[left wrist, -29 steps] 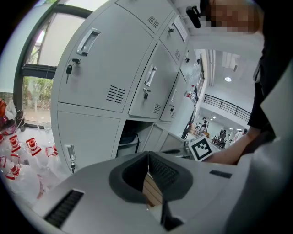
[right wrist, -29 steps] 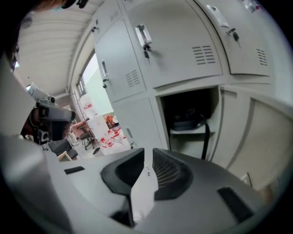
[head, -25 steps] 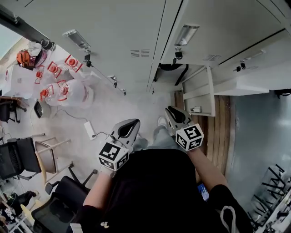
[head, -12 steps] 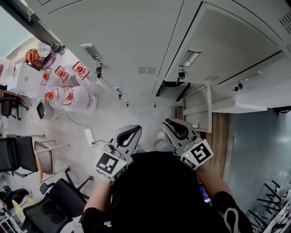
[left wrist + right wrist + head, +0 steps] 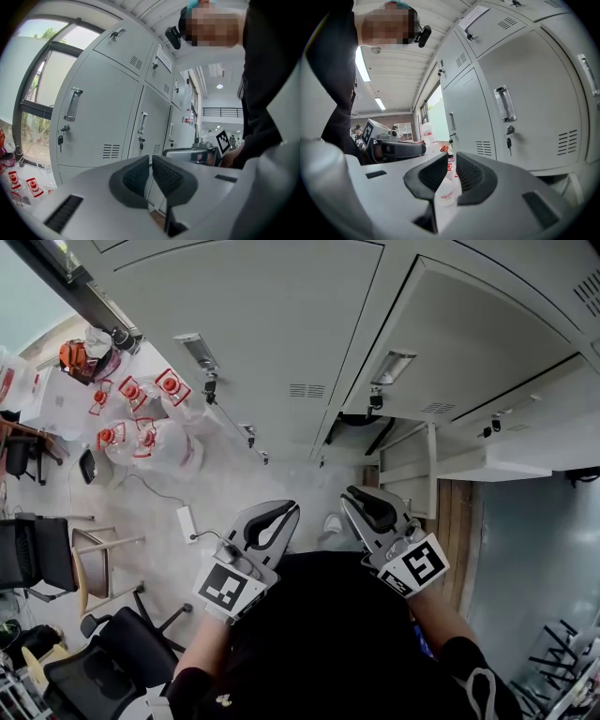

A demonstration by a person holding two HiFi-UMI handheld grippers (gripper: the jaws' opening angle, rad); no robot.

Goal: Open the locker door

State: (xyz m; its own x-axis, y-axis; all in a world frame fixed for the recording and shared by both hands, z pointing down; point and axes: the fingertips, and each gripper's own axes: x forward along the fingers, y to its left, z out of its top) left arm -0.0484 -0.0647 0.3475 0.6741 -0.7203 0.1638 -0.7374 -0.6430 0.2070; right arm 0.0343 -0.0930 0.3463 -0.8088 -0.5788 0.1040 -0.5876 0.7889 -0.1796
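Grey locker doors (image 5: 281, 324) fill the top of the head view, each with a chrome handle (image 5: 200, 351) and a small lock. Both grippers are held in front of the person's body, apart from the lockers and touching nothing. My left gripper (image 5: 273, 521) is shut and empty. In the left gripper view its jaws (image 5: 151, 163) point at a closed door with a handle (image 5: 73, 104) and hanging keys (image 5: 60, 139). My right gripper (image 5: 368, 503) is also shut and empty. In its own view the jaws (image 5: 452, 165) face a closed door with a handle (image 5: 505, 103) and key (image 5: 509, 140).
A lower locker (image 5: 412, 460) stands open to the right of the grippers, beside a wooden floor strip (image 5: 459, 521). Large water jugs with red labels (image 5: 141, 423) stand on the floor at the left. Chairs (image 5: 42, 559) and a power strip (image 5: 186, 517) lie further left.
The head view has tilted, so the lockers fill more of the top. Both grippers sit a little lower in the view, still shut and side by side.
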